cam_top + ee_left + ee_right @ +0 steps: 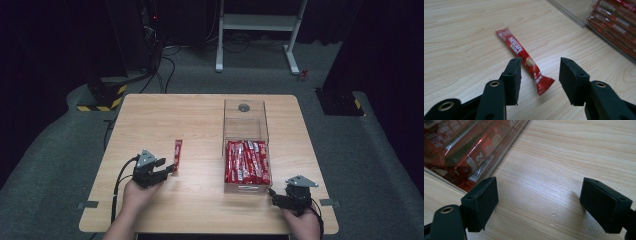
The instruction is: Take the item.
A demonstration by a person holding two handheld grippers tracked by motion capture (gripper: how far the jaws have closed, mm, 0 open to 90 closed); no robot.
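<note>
Red coffee stick (525,59) flat on table (200,200), near end between parted jaws of left gripper (540,75), unpinched. Clear box (245,145) (packed with red sticks) well apart. Right gripper (539,202) wide, empty, beside box corner.

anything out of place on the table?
One red coffee stick lies alone on the bare table, apart from the rest packed in the clear box. It sits in front of the open left gripper, unheld. Nothing looks spilled or damaged.
</note>
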